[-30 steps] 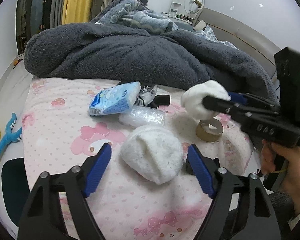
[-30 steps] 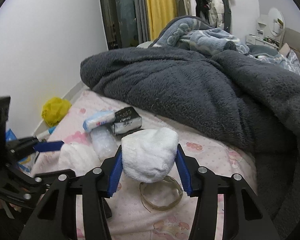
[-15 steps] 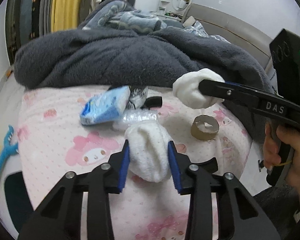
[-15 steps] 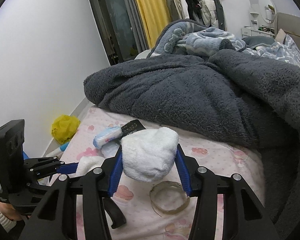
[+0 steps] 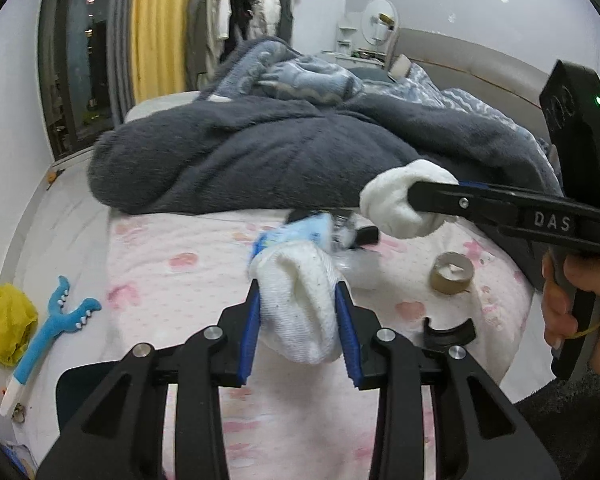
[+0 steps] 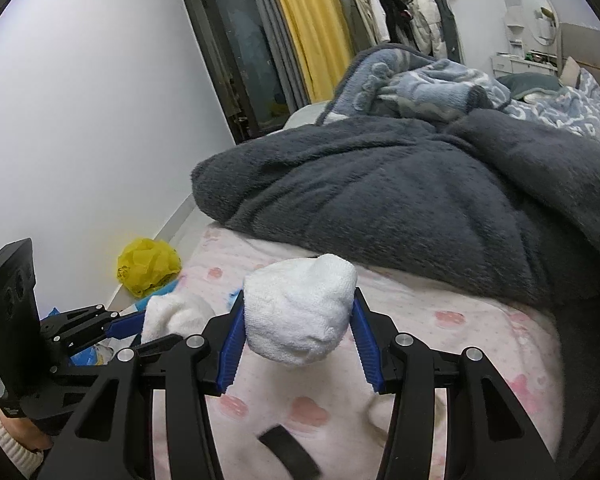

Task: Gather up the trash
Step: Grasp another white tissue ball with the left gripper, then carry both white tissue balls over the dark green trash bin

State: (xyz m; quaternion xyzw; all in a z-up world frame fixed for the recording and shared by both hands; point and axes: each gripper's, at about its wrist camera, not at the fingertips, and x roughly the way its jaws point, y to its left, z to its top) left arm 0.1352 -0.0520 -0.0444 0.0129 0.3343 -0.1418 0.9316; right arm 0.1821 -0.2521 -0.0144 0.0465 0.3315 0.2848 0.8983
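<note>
White sock wads fill both tools: my left hand-held gripper (image 5: pixel 298 316) clamps one wad (image 5: pixel 300 300) above the pink bed sheet (image 5: pixel 172 280), and my right hand-held gripper (image 6: pixel 298 330) clamps another (image 6: pixel 300 312) above that sheet, near the grey blanket (image 6: pixel 380 184)

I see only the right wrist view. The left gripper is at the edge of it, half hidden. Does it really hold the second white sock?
Observer: Yes. In the left wrist view the left gripper is shut on a white sock, with both blue pads pressing on its sides.
Operator: Is there other trash on the bed that I do not see?
Observer: A cardboard tape core lies on the pink sheet, to the right of that sock.
Operator: Anything more near it?
Observer: A blue packet lies just behind the sock and is partly covered by it.
</note>
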